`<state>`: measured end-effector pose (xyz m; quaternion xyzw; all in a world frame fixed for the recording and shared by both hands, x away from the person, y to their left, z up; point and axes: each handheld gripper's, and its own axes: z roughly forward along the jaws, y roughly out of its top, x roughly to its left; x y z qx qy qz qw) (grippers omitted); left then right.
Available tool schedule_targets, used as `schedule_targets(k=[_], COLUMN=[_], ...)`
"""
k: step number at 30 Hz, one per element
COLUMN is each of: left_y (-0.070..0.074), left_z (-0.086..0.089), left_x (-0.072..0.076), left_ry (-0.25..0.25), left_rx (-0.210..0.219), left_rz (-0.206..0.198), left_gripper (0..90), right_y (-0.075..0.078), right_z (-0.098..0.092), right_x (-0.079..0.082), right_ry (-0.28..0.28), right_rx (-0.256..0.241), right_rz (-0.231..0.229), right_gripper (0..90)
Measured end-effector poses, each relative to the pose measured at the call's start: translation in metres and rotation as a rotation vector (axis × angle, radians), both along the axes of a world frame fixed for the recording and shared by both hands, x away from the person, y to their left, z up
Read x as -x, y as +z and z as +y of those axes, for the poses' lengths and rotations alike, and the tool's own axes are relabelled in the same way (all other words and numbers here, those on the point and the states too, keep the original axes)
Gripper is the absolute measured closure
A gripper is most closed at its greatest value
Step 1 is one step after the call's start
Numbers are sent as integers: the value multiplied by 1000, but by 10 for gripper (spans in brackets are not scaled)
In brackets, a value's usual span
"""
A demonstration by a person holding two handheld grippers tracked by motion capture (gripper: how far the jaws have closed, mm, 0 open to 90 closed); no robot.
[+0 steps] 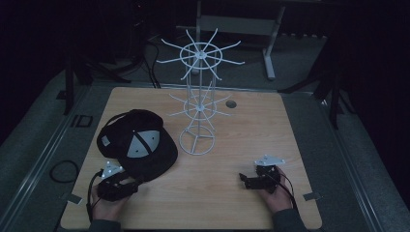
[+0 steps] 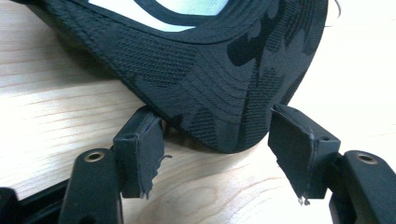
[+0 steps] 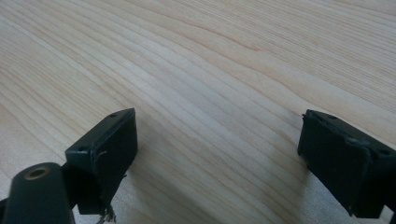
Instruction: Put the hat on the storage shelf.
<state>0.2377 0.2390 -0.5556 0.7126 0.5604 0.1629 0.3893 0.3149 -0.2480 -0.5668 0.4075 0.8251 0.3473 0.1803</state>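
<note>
Left gripper (image 2: 215, 156), jaws spread wide and clamping nothing, with the brim of a black cap (image 2: 219, 88) poking between them from straight ahead, crown farther off; right gripper (image 1: 252, 180), also agape and empty, well off to its right; white wire rack (image 1: 199, 104) beyond.
</note>
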Motion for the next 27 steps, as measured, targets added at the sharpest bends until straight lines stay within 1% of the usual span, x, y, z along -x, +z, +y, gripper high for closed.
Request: schedule_targets(k=[2,4,5,7,9,10,12,13,15,16,18,19,21,22,23,25,27], left_y=[-2,-4,-5,-5,-3,0,3,3,2,2,0,-2,-5,-6,-6,-6,-6], left_z=[-3,-6,-7,-9,-11,-12,-13,-15,-18,-20,-26,-29,-35,-37,-39,-39,-40], left_x=[-3,-7,-10,-13,-14,-14,-14,-15,-19,-20,-24,-26,-29,-30,-31,-34,-36], left_ry=[-5,-17,-26,-30,-35,-31,-27,-28,-36,-37,-53,-56,-63,-63,-64,-62,-59], left_rx=[-3,-23,-29,-35,-47,-49,-41,-40,-31,-30,-24,-25,-44,-42,-25,12,55], left_rz=[11,19,25,26,8,-10,-38,-44,-40,-37,-25,-19,-10,-10,-12,-8,-4], left_gripper=[366,369,381,424,467,486,522,531,531,524,496,471,461,464,470,493,549], right_y=[0,0,0,0,0,0,0,0,0,0,0,0,0,0,0,0,0], right_z=[0,0,0,0,0,0,0,0,0,0,0,0,0,0,0,0,0], right_x=[0,0,0,0,0,0,0,0,0,0,0,0,0,0,0,0,0], right_ry=[0,0,0,0,0,0,0,0,0,0,0,0,0,1,0,0,0], right_rx=[0,0,0,0,0,0,0,0,0,0,0,0,0,1,1,0,0], right_rz=[0,0,0,0,0,0,0,0,0,0,0,0,0,0,0,0,0], right_gripper=[119,118,118,119,119,119,118,118,119,118,119,119,119,119,118,119,119])
